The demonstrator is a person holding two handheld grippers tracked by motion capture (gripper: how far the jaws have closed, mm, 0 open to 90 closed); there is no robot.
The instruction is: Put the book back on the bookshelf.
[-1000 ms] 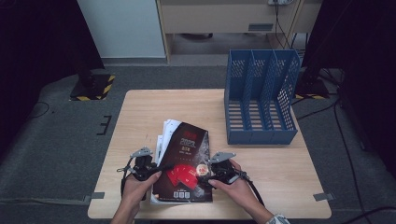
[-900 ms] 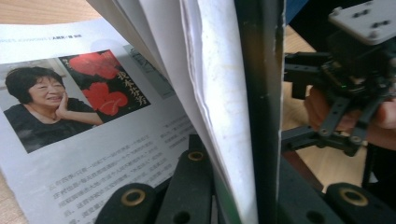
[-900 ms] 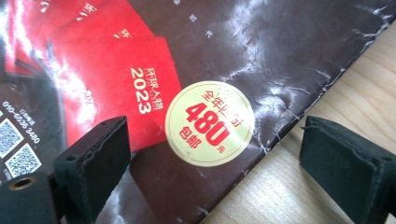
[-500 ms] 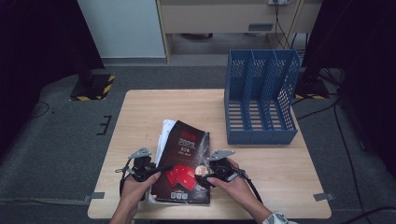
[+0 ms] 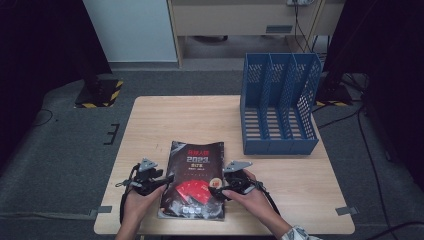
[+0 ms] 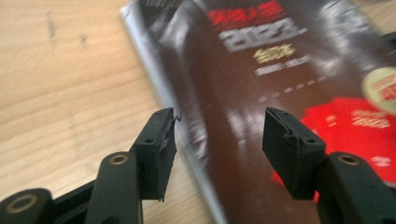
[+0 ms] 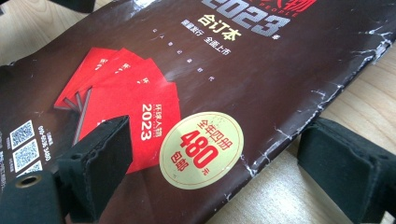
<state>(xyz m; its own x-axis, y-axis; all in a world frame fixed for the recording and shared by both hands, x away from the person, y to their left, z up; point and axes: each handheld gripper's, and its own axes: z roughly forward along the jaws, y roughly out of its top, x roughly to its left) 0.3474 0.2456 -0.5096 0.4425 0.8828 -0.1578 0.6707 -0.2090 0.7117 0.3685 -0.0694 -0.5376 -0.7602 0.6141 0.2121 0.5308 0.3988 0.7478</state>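
High view: lower middle of the frame, a dark book flat on a pale wooden table, closed, cover up. Left gripper at the book's left edge, right gripper at its right edge, each held in a hand rising from the bottom; too small here to tell how far the jaws are spread. Upper right of the table, a blue file rack with three slots, standing upright, well apart from the book. Beyond the table, grey floor, a white panel and dark curtains.

Left gripper view: left gripper spread wide, jaws straddling the book's pale page edge, one jaw over bare table, the other over the glossy cover. Unclear whether the jaws touch the book.

Right gripper view: right gripper spread wide, pinching nothing, jaws either side of the cover's worn, cracked edge. On the book, "2023", red cards and a round yellow sticker reading 480. Bare wood at the right edge.
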